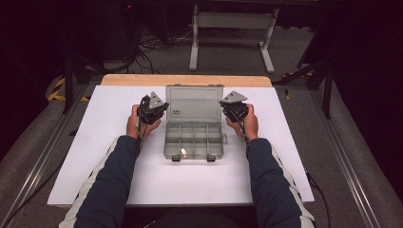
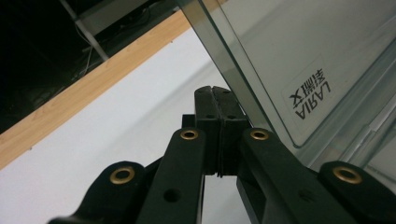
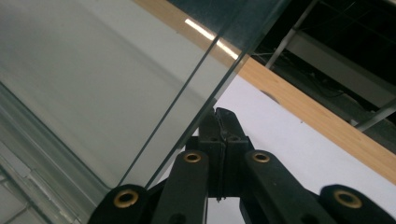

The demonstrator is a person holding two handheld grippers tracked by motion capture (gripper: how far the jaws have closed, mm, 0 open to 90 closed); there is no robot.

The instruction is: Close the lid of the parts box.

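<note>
High view: the box [image 1: 194,140] sits at frame centre on the white surface [image 1: 104,142], lid [image 1: 194,102] raised. Left gripper [image 1: 152,110] and right gripper [image 1: 234,108] flank the lid, jaws pressed together, gripping nothing. Opening appears complete; the compartments look nearly empty.
</note>
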